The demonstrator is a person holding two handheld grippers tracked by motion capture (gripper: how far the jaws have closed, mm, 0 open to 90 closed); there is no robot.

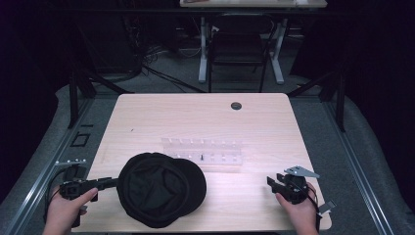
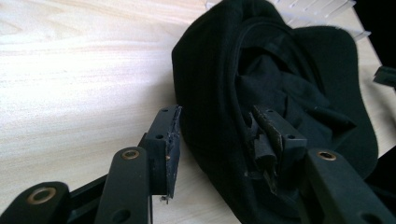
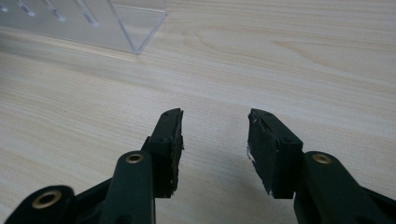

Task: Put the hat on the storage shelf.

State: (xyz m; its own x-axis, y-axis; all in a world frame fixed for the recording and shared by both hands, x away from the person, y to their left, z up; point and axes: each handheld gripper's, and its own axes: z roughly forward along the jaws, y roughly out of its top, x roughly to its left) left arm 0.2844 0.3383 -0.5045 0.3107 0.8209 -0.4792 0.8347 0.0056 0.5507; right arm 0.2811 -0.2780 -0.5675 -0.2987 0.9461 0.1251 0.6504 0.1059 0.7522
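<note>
Pale wood grain runs across the table (image 1: 205, 110), which sits in a dim room with a grey floor around it. Nearest the person, two hands come in from the bottom edge. The left hand (image 1: 66, 208) holds the left gripper (image 1: 113, 183) low at the table's near left corner, pointing right toward a black cap (image 1: 161, 188). In the left gripper view its jaws are spread, one outside the cap's edge on bare wood, the other inside the upturned crown against the dark lining; they straddle the rim without pressing it. The cap (image 2: 280, 93) lies upside down, opening upward, brim toward the right side of the table. The right hand (image 1: 298, 208) holds the right gripper (image 1: 274, 183) near the table's near right corner, well apart from the cap. Its jaws stand apart over bare wood with nothing between them. Just behind the cap lies a clear plastic rack (image 1: 203, 151) with rows of small slots. Farther back, a small dark round hole (image 1: 236, 105) marks the tabletop. Beyond the table stands a black chair (image 1: 240, 44).
</note>
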